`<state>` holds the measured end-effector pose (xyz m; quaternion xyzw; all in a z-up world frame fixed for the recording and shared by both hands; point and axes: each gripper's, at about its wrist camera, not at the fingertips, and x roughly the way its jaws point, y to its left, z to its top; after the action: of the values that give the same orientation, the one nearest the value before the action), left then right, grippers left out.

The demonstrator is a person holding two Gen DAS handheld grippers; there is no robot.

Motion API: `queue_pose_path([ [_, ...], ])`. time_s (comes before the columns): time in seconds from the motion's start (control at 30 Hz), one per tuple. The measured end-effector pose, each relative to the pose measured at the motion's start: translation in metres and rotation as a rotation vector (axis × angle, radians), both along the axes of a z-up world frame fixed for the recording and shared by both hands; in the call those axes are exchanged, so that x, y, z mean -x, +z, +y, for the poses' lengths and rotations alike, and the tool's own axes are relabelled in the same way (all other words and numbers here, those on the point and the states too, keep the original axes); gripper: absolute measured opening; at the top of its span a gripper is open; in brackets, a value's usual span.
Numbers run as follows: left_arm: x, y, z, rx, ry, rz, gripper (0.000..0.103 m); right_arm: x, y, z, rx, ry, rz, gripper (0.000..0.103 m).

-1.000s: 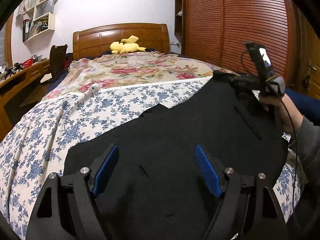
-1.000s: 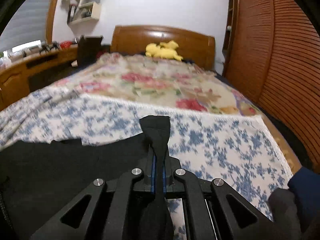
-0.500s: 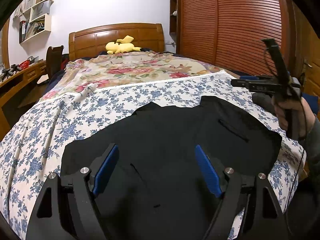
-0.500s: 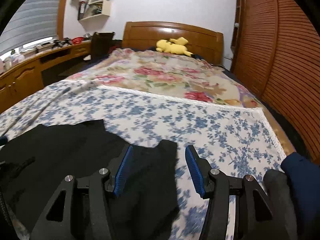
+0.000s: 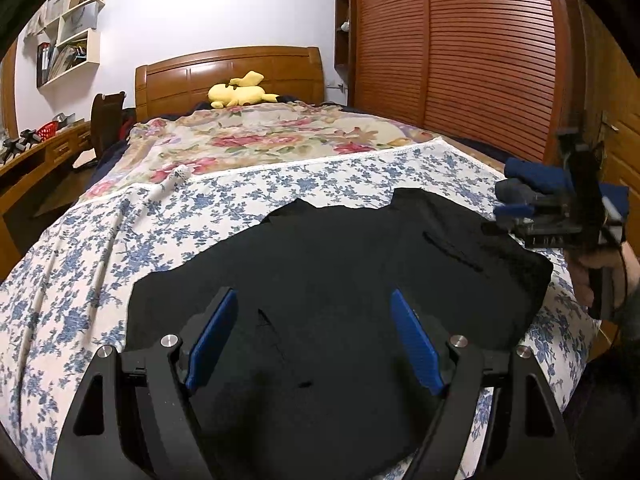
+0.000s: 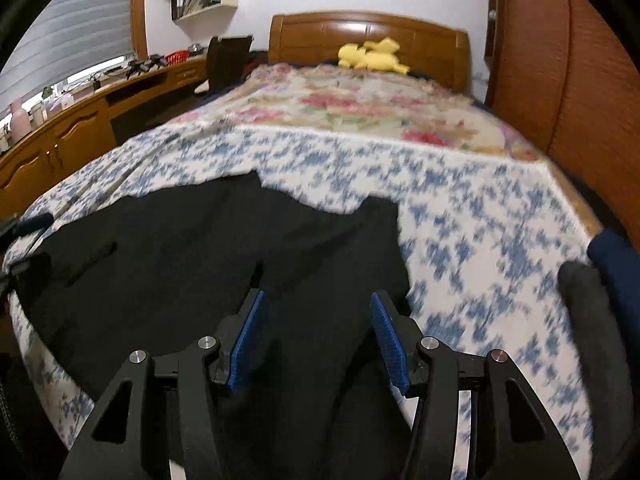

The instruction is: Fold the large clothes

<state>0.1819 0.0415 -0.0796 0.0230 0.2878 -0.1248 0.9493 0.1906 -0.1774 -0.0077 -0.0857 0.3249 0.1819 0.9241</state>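
A large black garment (image 5: 340, 264) lies spread flat on the blue-flowered sheet (image 5: 80, 280) of the bed. My left gripper (image 5: 312, 296) hovers over its near part, open wide, with nothing between the blue pads (image 5: 212, 332). In the right wrist view the same garment (image 6: 180, 248) fills the lower left. My right gripper (image 6: 318, 296) is open over its right edge, and the pads touch no cloth. The left wrist view shows the right gripper (image 5: 560, 216) at the bed's right side, held by a hand (image 5: 600, 272).
A yellow plush toy (image 5: 240, 94) lies by the wooden headboard (image 5: 224, 72). Slatted wardrobe doors (image 5: 460, 60) stand along the right, a desk (image 6: 60, 144) and chair (image 6: 228, 56) on the left. Dark blue (image 6: 612, 260) and grey (image 6: 588, 312) clothes sit at the bed's right edge.
My right gripper opened and let go of the black cloth it was holding up. The garment dropped flat, and the gripper drew back towards the bed's right edge. The left gripper stayed open.
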Motion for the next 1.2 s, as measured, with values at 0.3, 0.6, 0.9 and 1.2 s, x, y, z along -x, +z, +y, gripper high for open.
queue_pose_path([
  [0.3, -0.015, 0.014, 0.059, -0.002, 0.025, 0.053, 0.066, -0.026, -0.025, 0.004, 0.048, -0.025, 0.103, 0.056],
  [0.6, -0.077, -0.005, 0.129, -0.006, 0.164, 0.183, 0.060, -0.032, -0.029, 0.010, 0.069, -0.010, 0.086, 0.056],
  [0.9, -0.136, -0.043, 0.152, -0.063, 0.229, 0.307, 0.060, -0.028, -0.033, 0.015, 0.098, -0.002, 0.078, 0.056],
  [1.2, -0.155, -0.086, 0.165, 0.001, 0.181, 0.488, 0.035, -0.025, -0.032, 0.016, 0.106, 0.012, 0.077, 0.056],
])
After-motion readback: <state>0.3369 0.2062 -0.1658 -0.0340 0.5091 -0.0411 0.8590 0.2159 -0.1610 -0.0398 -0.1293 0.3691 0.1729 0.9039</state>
